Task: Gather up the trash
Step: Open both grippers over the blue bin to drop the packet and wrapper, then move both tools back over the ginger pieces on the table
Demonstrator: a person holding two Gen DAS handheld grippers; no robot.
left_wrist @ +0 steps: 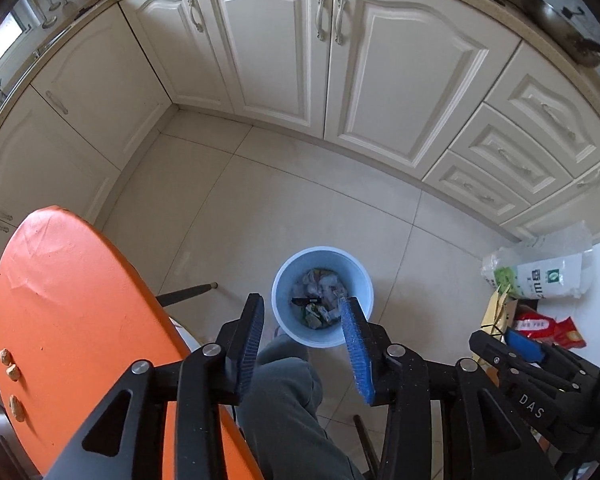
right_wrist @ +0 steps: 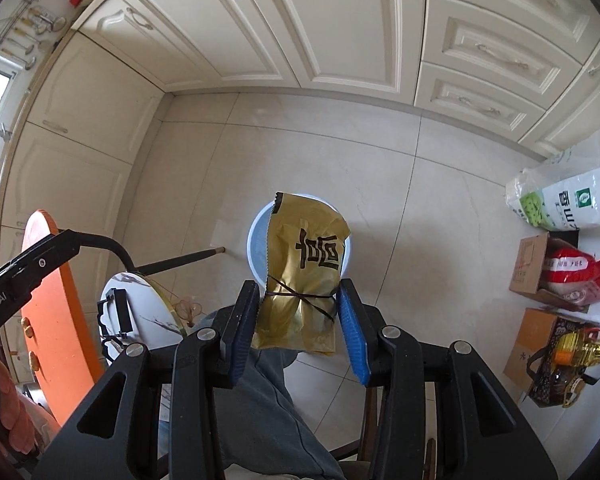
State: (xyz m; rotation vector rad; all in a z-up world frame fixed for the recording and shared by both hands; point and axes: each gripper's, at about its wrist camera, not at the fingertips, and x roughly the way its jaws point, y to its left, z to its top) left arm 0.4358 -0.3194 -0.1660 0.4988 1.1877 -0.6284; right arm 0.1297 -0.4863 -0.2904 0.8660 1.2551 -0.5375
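Cream cabinets ring a tiled floor where the blue bin (left_wrist: 322, 296) stands, already part full of wrappers. Your left hand-held gripper (left_wrist: 302, 346) hangs released and empty right above it, while your right hand-held gripper (right_wrist: 300, 320) grasps the gold bag (right_wrist: 302, 276) over the bin's mouth. You are at the drop step: next, let the right jaws go so the bag falls inside the rim.

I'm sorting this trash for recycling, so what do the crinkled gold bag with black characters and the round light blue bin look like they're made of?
The crinkled gold bag looks like metallised plastic film: glossy, sharp creases, a zigzag-cut top edge, tied with thin black string. Paper-backed foil is possible. The round light blue bin looks like moulded plastic: smooth, matte, uniform colour, thin even rim.
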